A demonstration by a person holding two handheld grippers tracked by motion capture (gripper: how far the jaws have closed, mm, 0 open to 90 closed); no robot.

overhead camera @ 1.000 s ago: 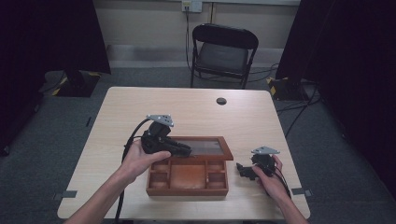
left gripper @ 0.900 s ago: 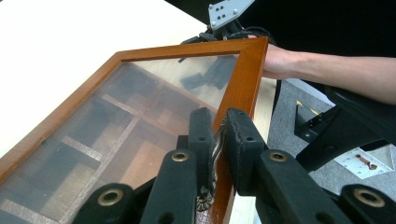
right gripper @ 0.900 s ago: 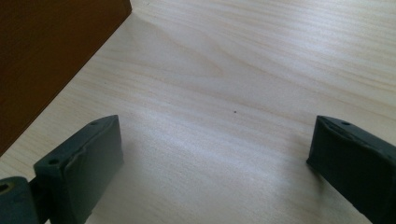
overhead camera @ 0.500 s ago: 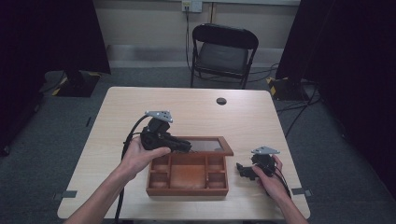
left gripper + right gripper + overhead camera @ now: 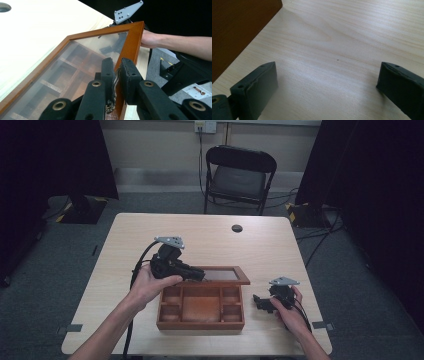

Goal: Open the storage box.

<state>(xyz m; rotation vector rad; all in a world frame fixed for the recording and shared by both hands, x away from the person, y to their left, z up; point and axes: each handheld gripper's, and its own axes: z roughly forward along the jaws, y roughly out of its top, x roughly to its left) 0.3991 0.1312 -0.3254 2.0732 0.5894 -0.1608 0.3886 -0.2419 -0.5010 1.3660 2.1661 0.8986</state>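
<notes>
While the lid (image 5: 130, 42) is raised on its hinge | left gripper (image 5: 117, 72) jaws clamp its frame edge, likely at a small metal clasp, to swing it | box (image 5: 200, 307) sits below | right gripper (image 5: 327, 80) jaws spread wide, empty, just beside box wall, probably ready to brace.

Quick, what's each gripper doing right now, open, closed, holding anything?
Left gripper: closed on the frame of the wooden box's glass lid, holding it raised.
Right gripper: open, holding nothing, over the table beside the box.

Lab-like recording room, black curtains (image 5: 55, 160), folding chair (image 5: 239, 175), cables on carpet (image 5: 320, 237)
</notes>
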